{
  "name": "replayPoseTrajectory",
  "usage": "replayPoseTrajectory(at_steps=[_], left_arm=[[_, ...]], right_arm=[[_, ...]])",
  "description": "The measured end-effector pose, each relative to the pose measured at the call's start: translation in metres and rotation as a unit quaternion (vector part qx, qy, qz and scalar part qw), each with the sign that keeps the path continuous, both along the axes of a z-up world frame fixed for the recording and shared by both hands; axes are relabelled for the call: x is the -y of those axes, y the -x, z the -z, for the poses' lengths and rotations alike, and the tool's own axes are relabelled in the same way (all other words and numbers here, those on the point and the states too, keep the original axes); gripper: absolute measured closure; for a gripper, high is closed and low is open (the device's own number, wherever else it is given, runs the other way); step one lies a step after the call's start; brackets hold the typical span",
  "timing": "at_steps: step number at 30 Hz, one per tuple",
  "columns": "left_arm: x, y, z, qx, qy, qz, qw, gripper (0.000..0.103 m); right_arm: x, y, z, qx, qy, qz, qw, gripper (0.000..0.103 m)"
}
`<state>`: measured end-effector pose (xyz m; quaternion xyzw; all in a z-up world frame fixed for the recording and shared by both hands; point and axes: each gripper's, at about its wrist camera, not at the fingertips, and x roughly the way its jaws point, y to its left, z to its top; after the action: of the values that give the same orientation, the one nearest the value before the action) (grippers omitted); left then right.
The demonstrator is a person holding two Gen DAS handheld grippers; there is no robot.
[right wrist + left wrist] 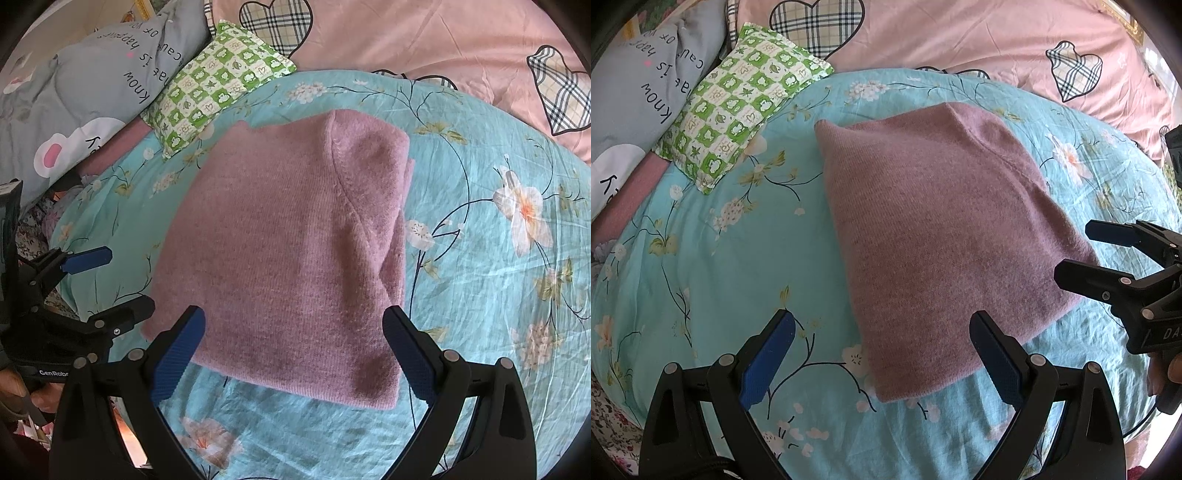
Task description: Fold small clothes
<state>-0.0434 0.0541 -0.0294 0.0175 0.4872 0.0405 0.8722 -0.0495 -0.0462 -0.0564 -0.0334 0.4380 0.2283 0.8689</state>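
**Sweater looks folded; both grippers hang free**

Left wrist view: the mauve knit sweater (934, 236) lies at the centre of the frame on the teal floral bedspread (701, 266), a compact, thick rectangle with a sleeve seam curving across its upper right. The left gripper (882, 354) is spread wide and holds nothing.

Right wrist view: the sweater (291, 251) fills the middle, edges fairly even, layers stacked at the right side. The right gripper (293, 350) is likewise released above its near edge. The folding seems essentially finished; perhaps only tidying remains.
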Motion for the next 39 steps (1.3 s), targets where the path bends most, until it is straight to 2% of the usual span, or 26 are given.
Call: replayPoseTrajectory(at_steps=[39], left_arm=[[0.0045,0.0002,-0.0026,0.000,0.005,0.001,1.0000,0.007]], right_arm=[[0.0009,0.0015,-0.0010,-0.003,-0.007,0.007,1.000,0.006]])
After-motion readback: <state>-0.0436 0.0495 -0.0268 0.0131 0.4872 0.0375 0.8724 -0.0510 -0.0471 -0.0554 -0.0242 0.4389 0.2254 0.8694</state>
